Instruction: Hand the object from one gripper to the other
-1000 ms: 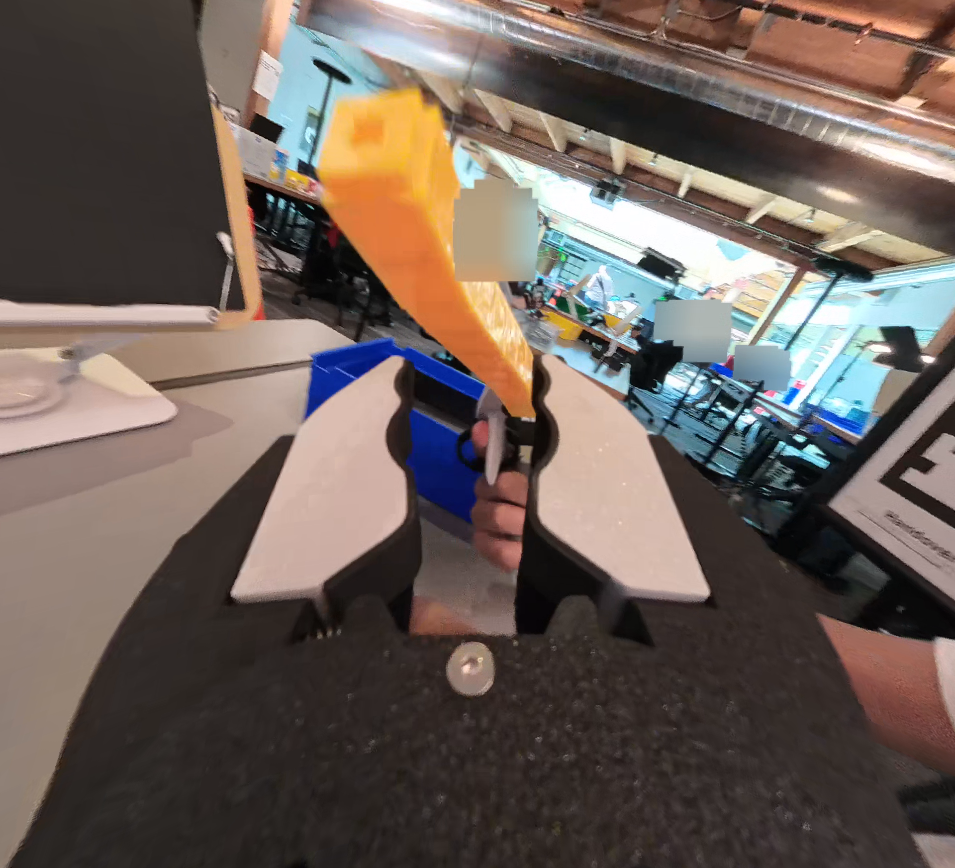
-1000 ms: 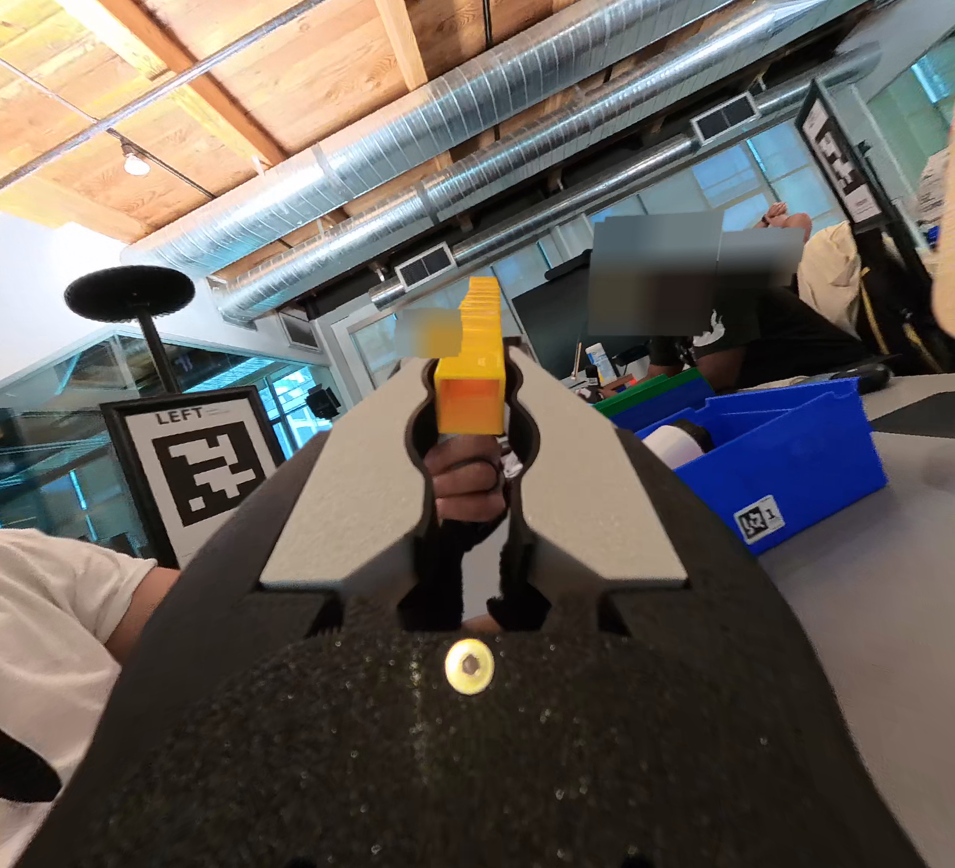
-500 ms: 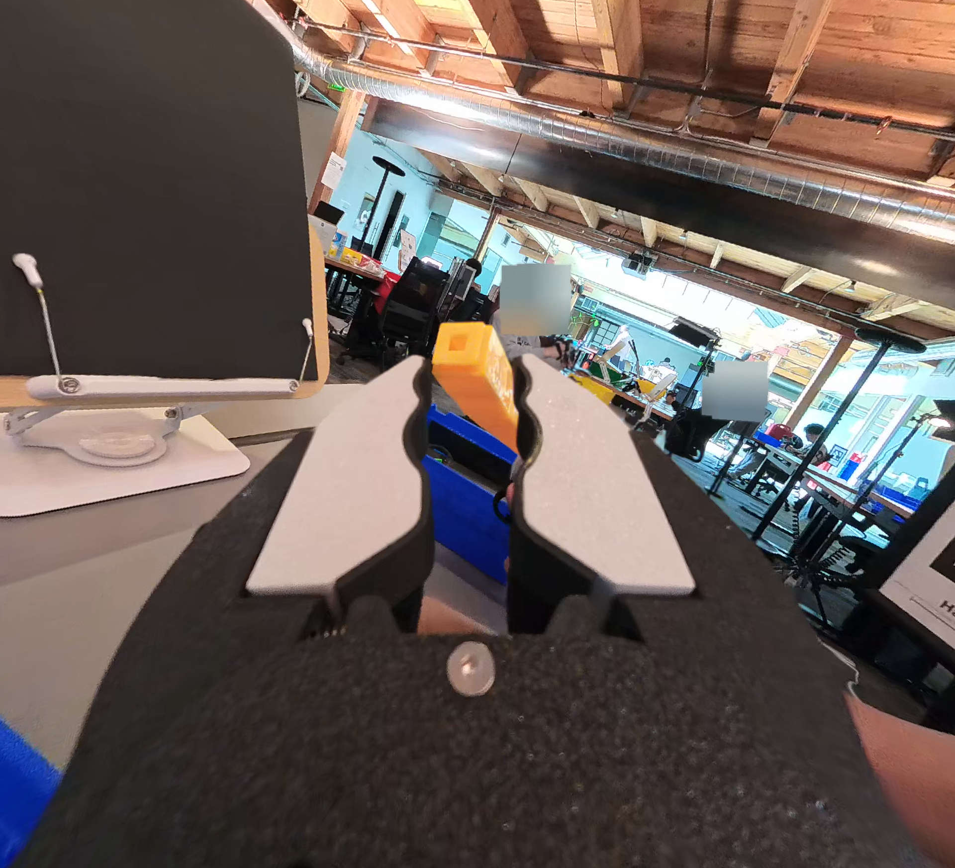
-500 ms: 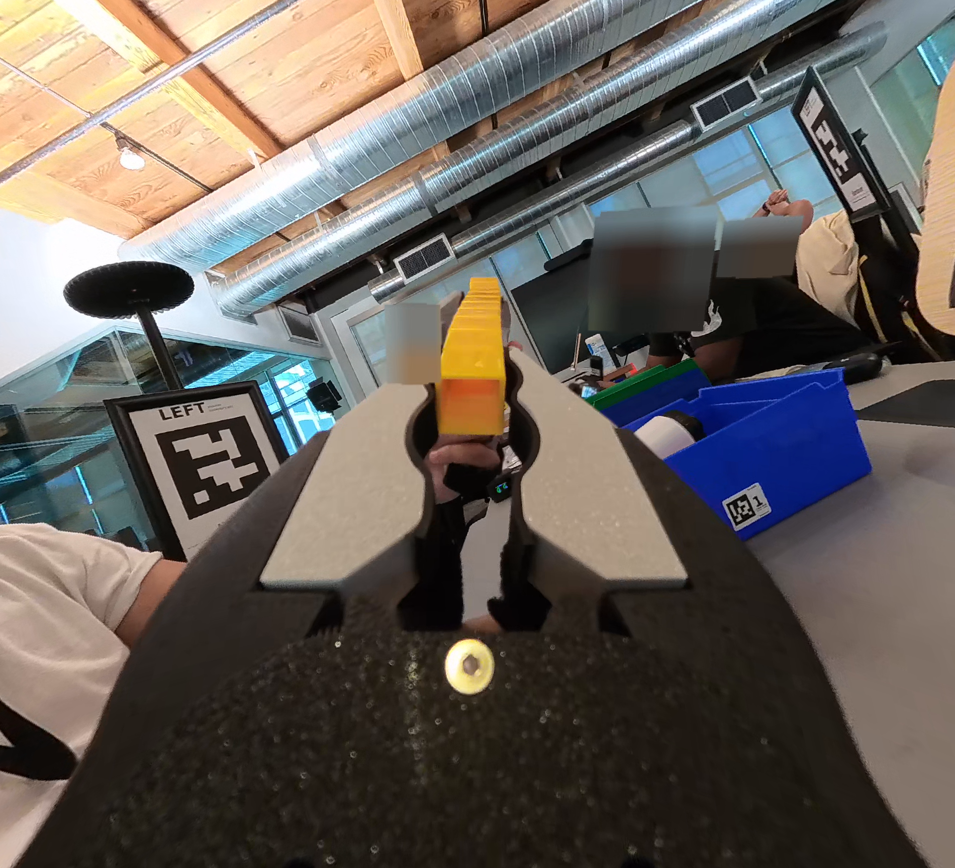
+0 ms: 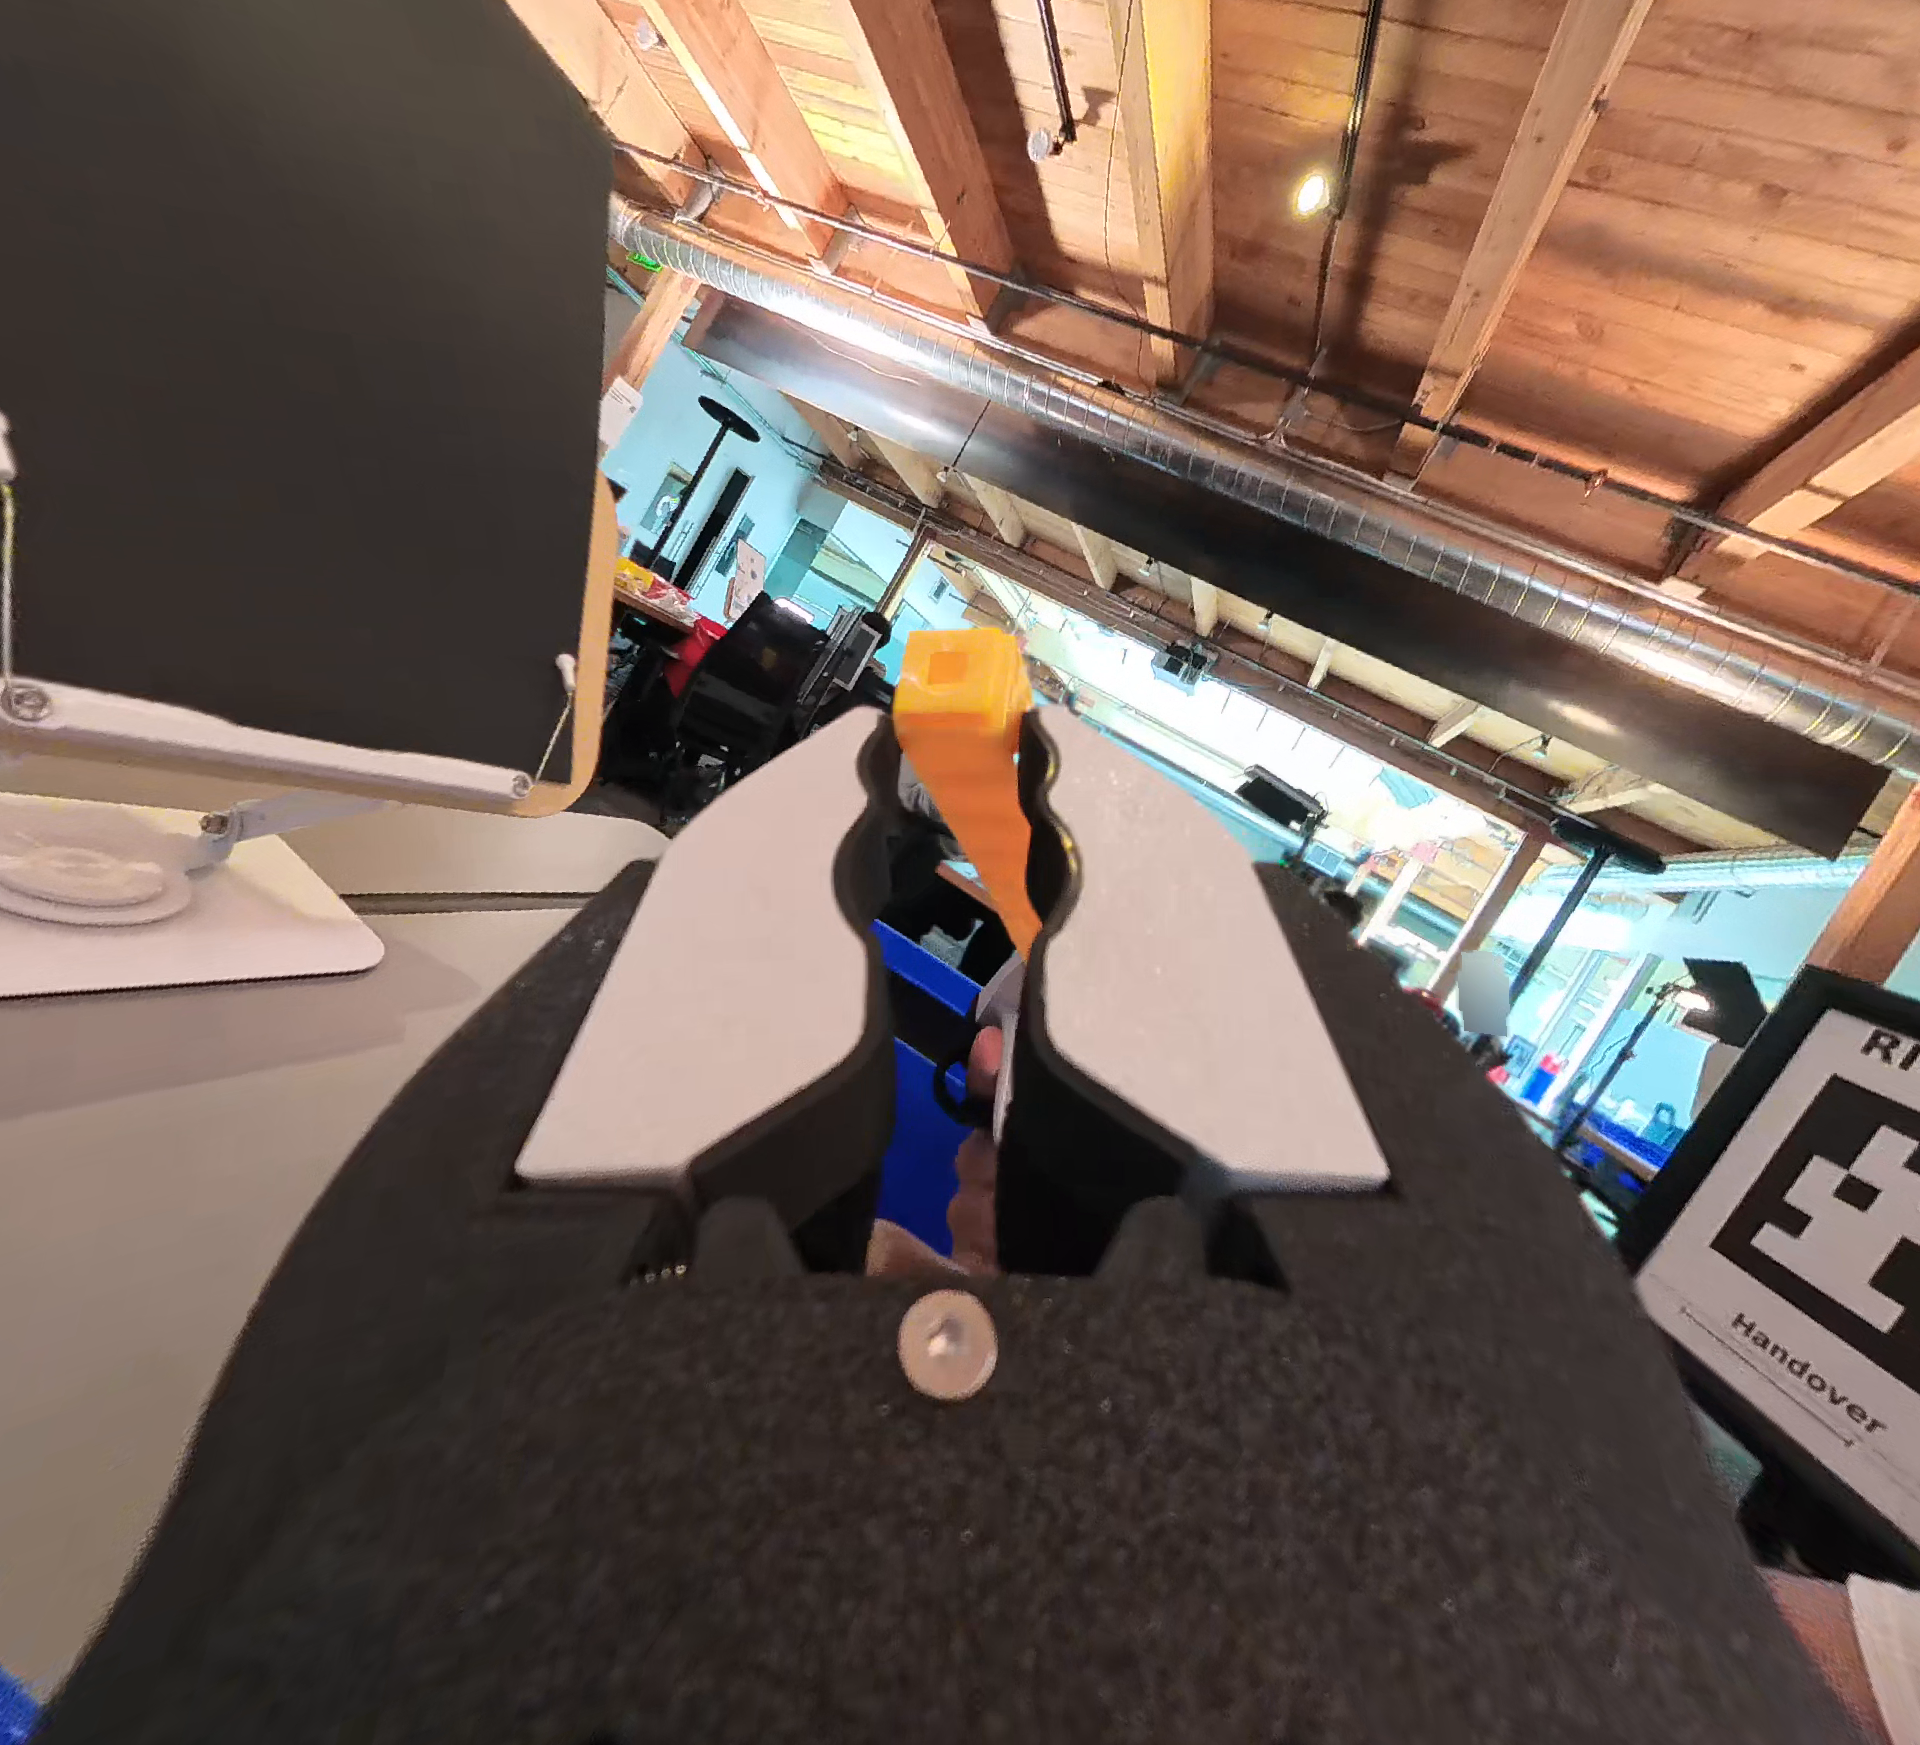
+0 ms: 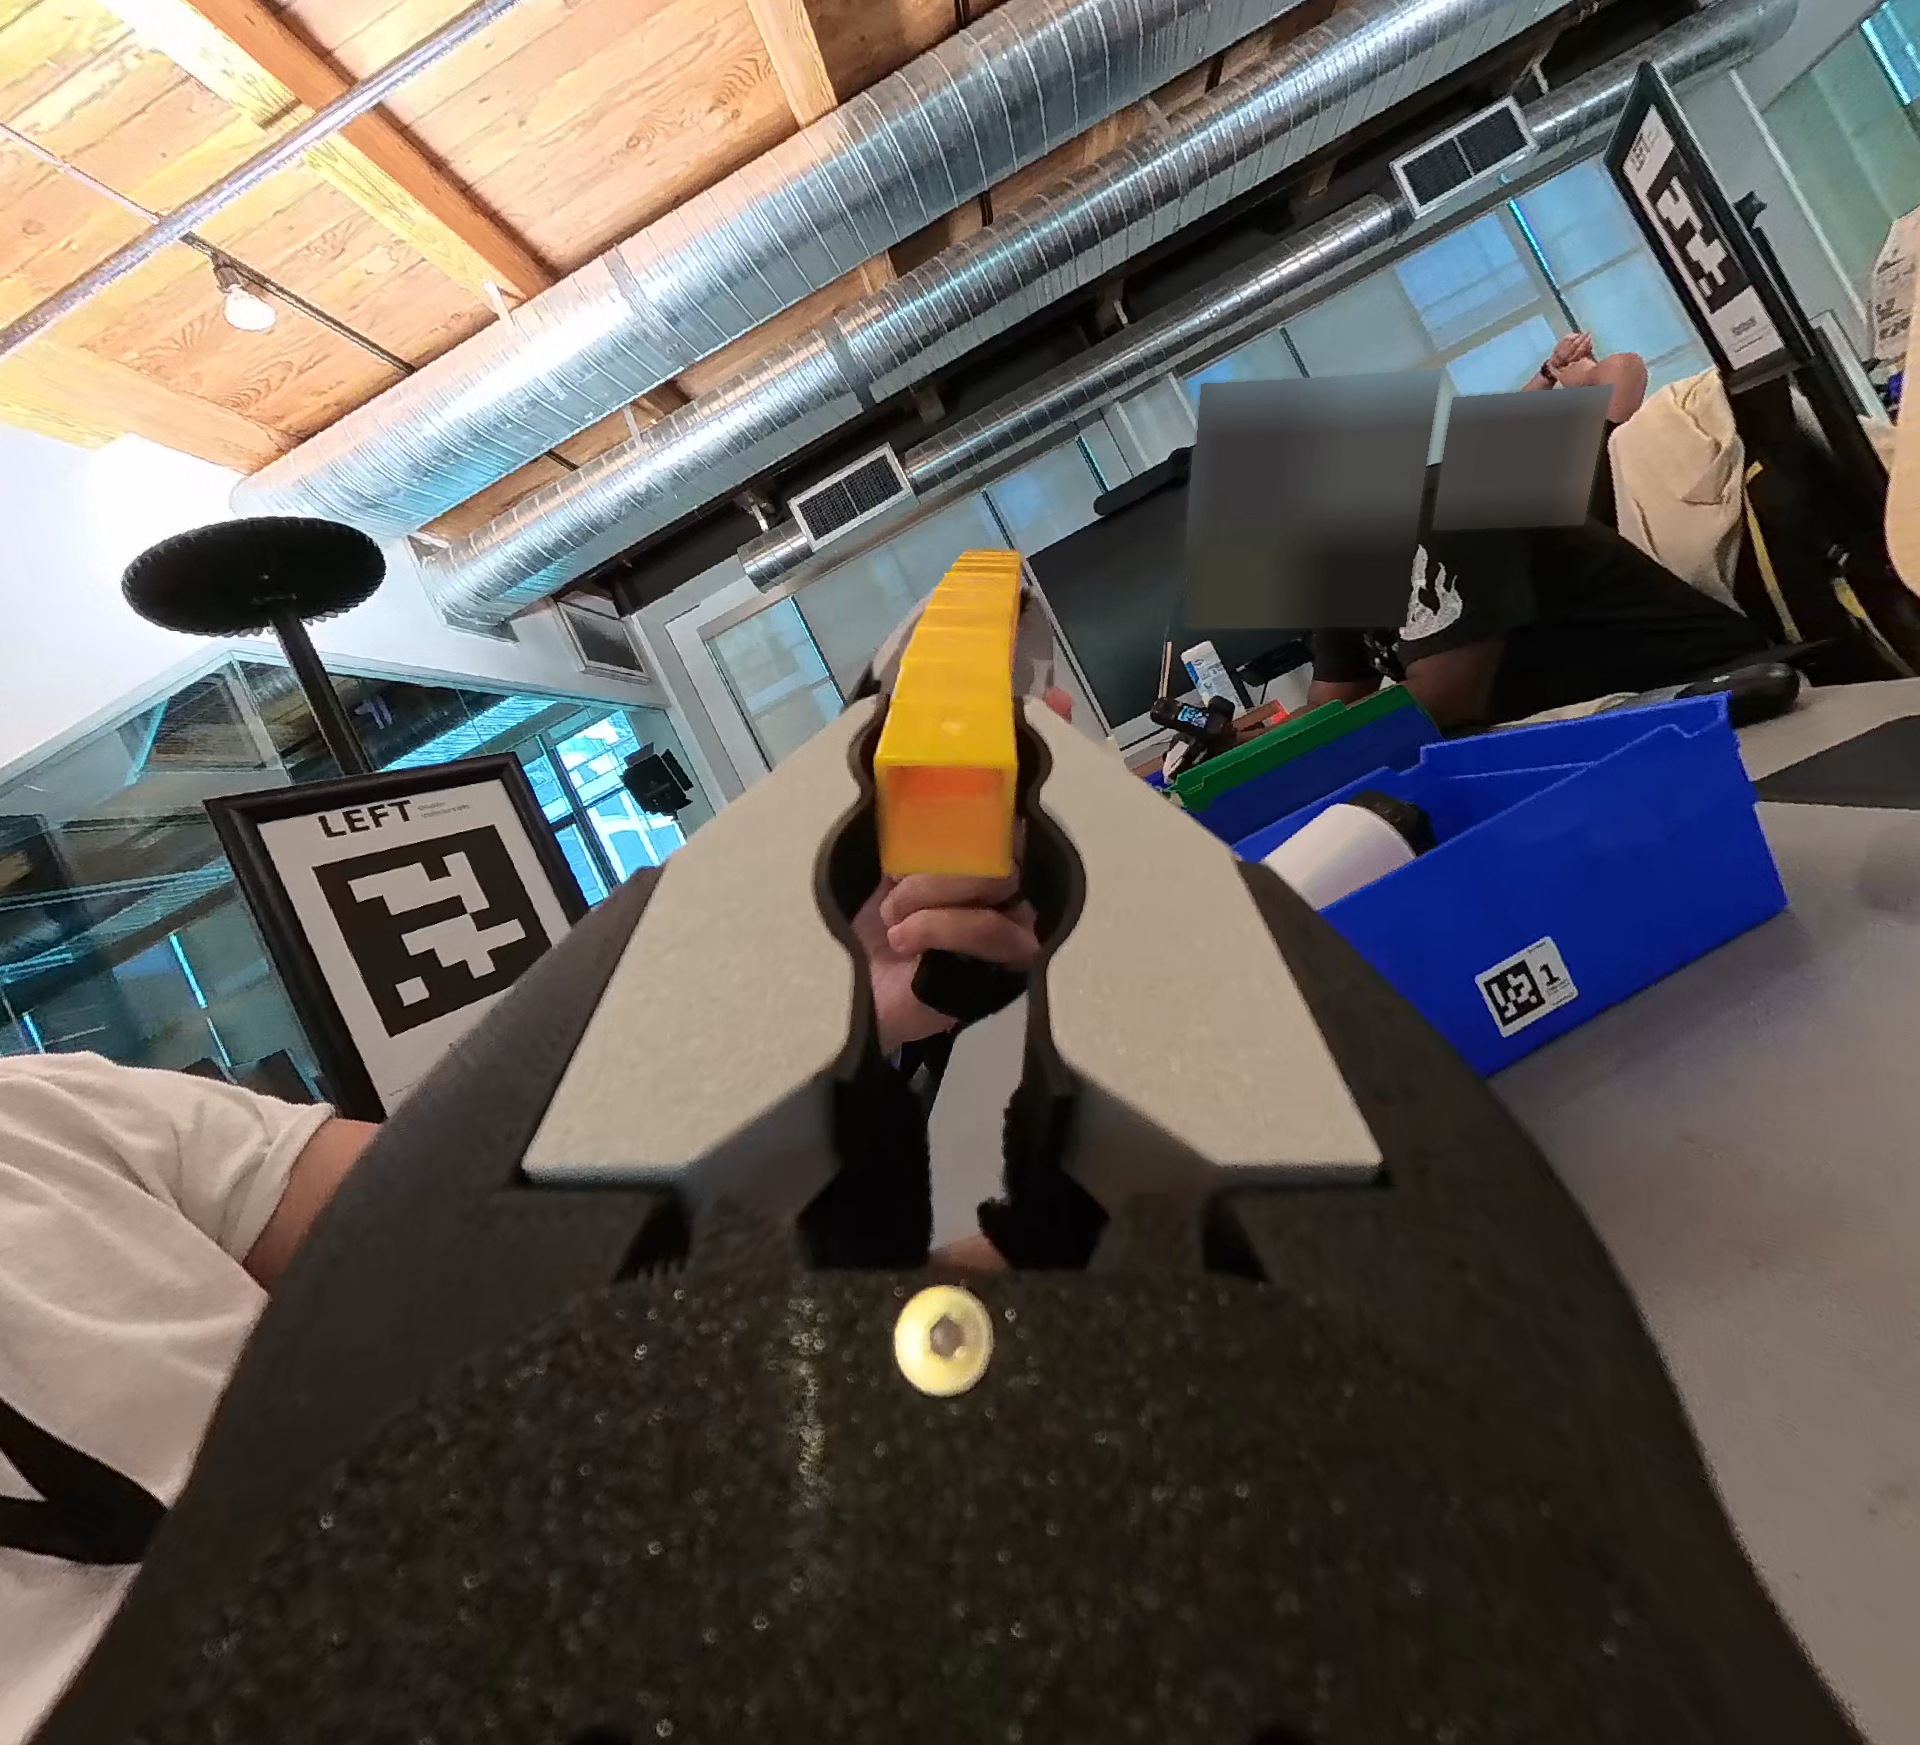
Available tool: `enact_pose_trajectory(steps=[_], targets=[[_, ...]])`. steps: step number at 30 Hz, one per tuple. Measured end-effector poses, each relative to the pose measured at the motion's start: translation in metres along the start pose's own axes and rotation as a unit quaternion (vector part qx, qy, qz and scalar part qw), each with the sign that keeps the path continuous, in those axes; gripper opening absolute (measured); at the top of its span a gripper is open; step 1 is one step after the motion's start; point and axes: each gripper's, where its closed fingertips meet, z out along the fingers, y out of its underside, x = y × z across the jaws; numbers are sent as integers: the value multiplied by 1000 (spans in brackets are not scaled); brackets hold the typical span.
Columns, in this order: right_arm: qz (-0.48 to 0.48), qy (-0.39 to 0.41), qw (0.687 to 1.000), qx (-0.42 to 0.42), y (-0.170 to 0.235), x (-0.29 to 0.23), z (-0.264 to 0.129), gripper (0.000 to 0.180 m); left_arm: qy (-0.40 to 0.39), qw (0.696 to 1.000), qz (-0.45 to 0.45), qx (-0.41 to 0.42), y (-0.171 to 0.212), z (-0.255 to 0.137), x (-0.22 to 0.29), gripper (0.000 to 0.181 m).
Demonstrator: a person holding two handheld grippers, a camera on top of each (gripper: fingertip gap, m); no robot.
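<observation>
A long yellow-orange square bar [image 6: 943, 807] is held up in the air between my two grippers. My right gripper [image 6: 948, 729] is shut on its near end, and the bar runs away from that camera. In the left wrist view the bar's other end [image 5: 961, 687], with a square hole, sticks out past my left gripper [image 5: 961, 729], whose two fingers sit closed against its sides. The left gripper's grey fingertips [image 6: 1036, 656] show on either side of the bar in the right wrist view. A hand shows behind each pair of fingers.
A blue bin [image 6: 1558, 895] holding a white roll [image 6: 1340, 848] stands on the grey table [image 5: 208, 1176]. A black board on a white stand [image 5: 260, 293] is at the left. Framed marker signs [image 6: 416, 906] [image 5: 1818, 1228] stand beside the grippers. People sit at the back. Some 15 cm of space lies between my two pairs of fingers.
My left gripper has narrowed from wide open to closed on the bar, and the bar's free end now sits at its fingertips. The right gripper has kept its hold.
</observation>
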Motion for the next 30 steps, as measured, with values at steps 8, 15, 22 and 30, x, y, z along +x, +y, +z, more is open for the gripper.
enact_pose_trajectory(steps=[8,15,22,30], targets=[[-85,38,992,89,-79,-14,-24,21,-61,996,43,-38,4,-1,1,45],[-306,311,890,137,-223,-14,-155,21,-174,948,210,-165,129,-78,-2,28],[-324,547,771,33,-243,27,-282,21,-173,878,352,-276,181,-127,48,27],[-255,638,718,-109,-182,108,-305,21,-220,837,407,-292,171,-139,17,24]])
